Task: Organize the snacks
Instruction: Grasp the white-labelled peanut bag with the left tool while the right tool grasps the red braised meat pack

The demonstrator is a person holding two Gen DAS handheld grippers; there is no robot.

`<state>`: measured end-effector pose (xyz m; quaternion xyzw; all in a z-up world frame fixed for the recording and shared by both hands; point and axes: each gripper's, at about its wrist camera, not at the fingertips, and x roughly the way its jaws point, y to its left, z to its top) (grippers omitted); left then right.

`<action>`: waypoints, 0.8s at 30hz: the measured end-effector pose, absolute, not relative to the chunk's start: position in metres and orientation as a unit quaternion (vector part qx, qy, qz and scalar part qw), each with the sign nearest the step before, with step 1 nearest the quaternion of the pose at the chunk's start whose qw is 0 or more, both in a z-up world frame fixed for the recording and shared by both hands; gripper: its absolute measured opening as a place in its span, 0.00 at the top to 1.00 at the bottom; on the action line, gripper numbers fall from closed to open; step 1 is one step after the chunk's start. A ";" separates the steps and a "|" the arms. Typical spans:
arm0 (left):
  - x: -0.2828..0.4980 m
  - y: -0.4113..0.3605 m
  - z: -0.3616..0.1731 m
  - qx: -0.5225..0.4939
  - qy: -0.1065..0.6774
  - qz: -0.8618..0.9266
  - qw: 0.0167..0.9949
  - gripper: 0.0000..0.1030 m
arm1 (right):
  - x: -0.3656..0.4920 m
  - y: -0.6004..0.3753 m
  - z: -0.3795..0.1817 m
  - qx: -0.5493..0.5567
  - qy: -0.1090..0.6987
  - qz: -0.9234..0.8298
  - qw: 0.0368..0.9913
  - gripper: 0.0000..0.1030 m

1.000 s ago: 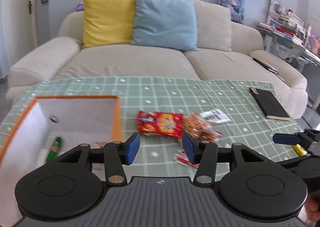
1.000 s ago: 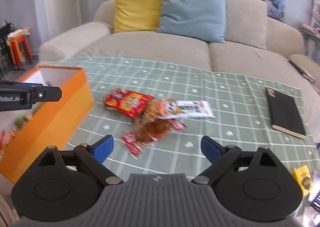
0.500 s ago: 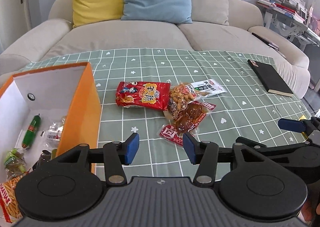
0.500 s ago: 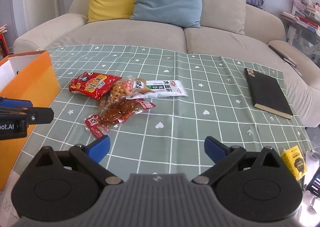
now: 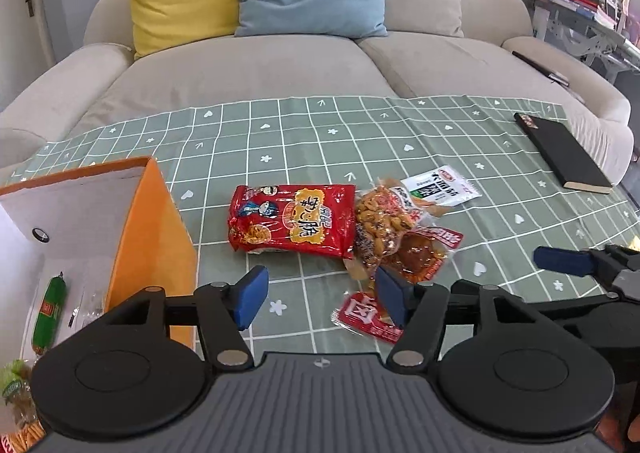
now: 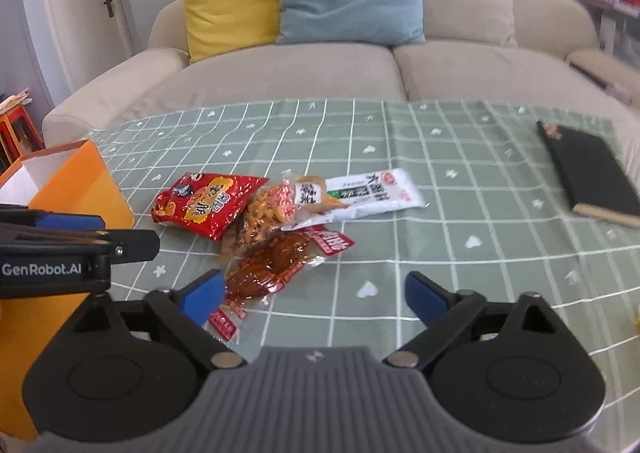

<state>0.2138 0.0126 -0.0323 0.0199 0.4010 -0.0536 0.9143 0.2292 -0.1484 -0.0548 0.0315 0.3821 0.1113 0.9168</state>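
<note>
Orange walls of the box point(image 5: 160, 237) are sitting just left of the left gripper point(image 5: 318, 295), its open top facing up so packets can be dropped in; a green stick point(image 5: 49, 307) and other snacks are already lying inside, partly cut off by the frame edge. Ahead of that gripper, the red bag point(image 5: 294, 219) is lying flat on the green cloth point(image 5: 320, 133), touching a peanut pack point(image 5: 378, 219), which is overlapping a brown pack point(image 5: 416, 255) and a white pack point(image 5: 440, 189) (a loose heap, probably awaiting sorting). The left gripper's jaws have just been opening and are standing fairly wide with nothing between them, likely readying for a pick. To the right, the right gripper point(image 6: 314, 293) is hanging wide open and empty, its jaws having just been closing slightly, its left finger just beside the brown pack's near end. Farther right a black book point(image 6: 588, 169) is lying apart. Print on the packs is too small to read.
</note>
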 end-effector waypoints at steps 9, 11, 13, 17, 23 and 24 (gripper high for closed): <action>0.223 0.016 -0.065 0.037 0.447 -0.012 0.894 0.35 | 0.266 -0.143 -0.082 0.094 0.424 0.098 0.896 0.23; 0.225 0.015 -0.073 0.040 0.455 -0.014 0.889 0.42 | 0.270 -0.138 -0.085 0.097 0.425 0.099 0.895 0.23; 0.227 0.016 -0.077 0.036 0.463 -0.018 0.886 0.49 | 0.274 -0.133 -0.089 0.097 0.426 0.102 0.894 0.25; 0.229 0.019 -0.085 0.011 0.475 -0.043 0.879 0.72 | 0.278 -0.128 -0.096 0.103 0.432 0.108 0.889 0.29; 0.230 0.009 -0.092 0.019 0.479 -0.074 0.875 0.88 | 0.277 -0.116 -0.098 0.084 0.422 0.125 0.894 0.44; 0.230 0.006 -0.092 0.021 0.479 -0.081 0.874 0.89 | 0.276 -0.115 -0.098 0.084 0.423 0.124 0.894 0.49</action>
